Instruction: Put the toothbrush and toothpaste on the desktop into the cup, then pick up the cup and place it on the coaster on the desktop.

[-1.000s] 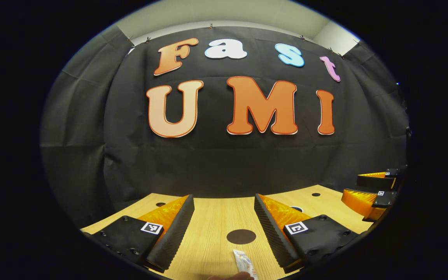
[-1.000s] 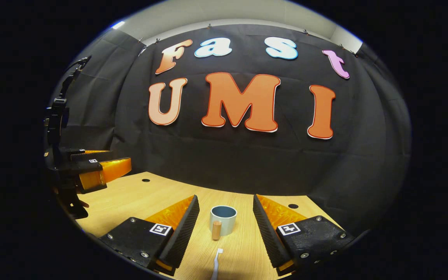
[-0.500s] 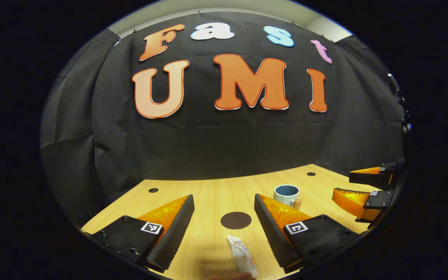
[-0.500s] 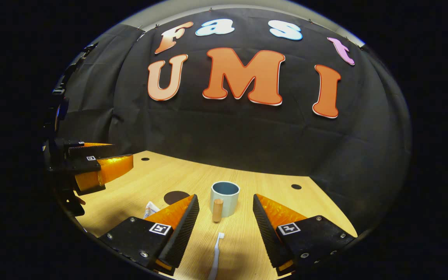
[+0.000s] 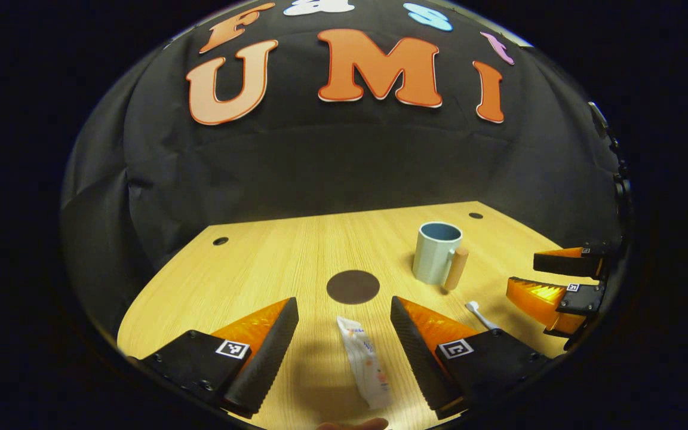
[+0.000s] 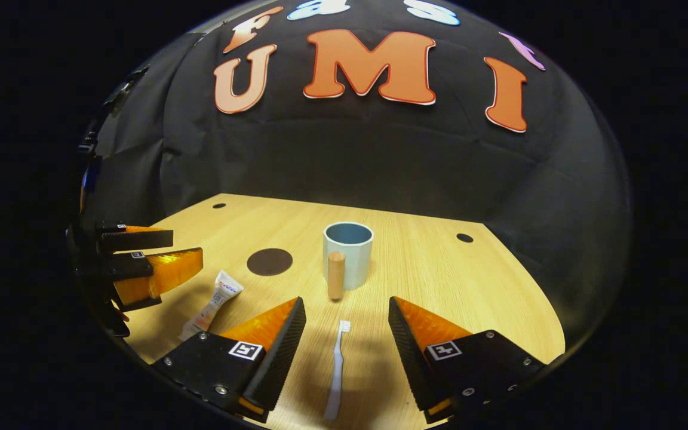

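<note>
A white toothpaste tube (image 5: 365, 369) lies flat on the wooden desktop between the fingers of my open left gripper (image 5: 344, 343), which hovers above it. Just beyond sits the dark round coaster (image 5: 353, 286). The pale blue cup (image 5: 435, 252) with a wooden handle stands upright to the right. In the right gripper view, a white toothbrush (image 6: 337, 369) lies lengthwise between the fingers of my open right gripper (image 6: 347, 346). The cup (image 6: 347, 254) stands beyond it, the coaster (image 6: 269, 261) to its left, and the toothpaste (image 6: 211, 304) nearer left.
The wooden desktop (image 5: 272, 263) has small dark holes near its far corners and ends at the black cloth wall. The other gripper (image 5: 559, 280) hangs at the right edge of the left gripper view, and the left one (image 6: 141, 263) at the left edge of the right gripper view.
Both grippers have tilted downward, so more of the desktop shows. The cup, coaster, toothpaste and toothbrush now sit higher in both views. Both stay open.
</note>
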Available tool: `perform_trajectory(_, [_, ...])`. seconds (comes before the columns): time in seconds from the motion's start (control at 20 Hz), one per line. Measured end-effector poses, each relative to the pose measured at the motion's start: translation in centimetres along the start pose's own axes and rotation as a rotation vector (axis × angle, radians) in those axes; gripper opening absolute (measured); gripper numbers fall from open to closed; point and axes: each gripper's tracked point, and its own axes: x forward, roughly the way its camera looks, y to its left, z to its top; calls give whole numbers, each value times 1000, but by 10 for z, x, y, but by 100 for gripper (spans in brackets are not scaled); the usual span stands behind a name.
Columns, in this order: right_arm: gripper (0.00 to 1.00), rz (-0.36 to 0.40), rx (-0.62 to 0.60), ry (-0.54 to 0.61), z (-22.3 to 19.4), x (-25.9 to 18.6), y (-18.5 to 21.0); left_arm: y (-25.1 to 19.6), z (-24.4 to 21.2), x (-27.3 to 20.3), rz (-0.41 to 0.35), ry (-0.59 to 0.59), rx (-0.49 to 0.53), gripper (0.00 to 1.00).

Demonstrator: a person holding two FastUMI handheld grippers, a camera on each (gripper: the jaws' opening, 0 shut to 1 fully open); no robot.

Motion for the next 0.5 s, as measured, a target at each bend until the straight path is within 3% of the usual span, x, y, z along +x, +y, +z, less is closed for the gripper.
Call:
perform_trajectory(0.15, [84, -6, 3, 70, -16, 5, 0, 1, -13, 4, 6, 47, 7, 99])
perform_trajectory(0.5, [68, -8, 62, 244, -68, 13, 1, -3, -48, 16, -14, 176, -31, 99])
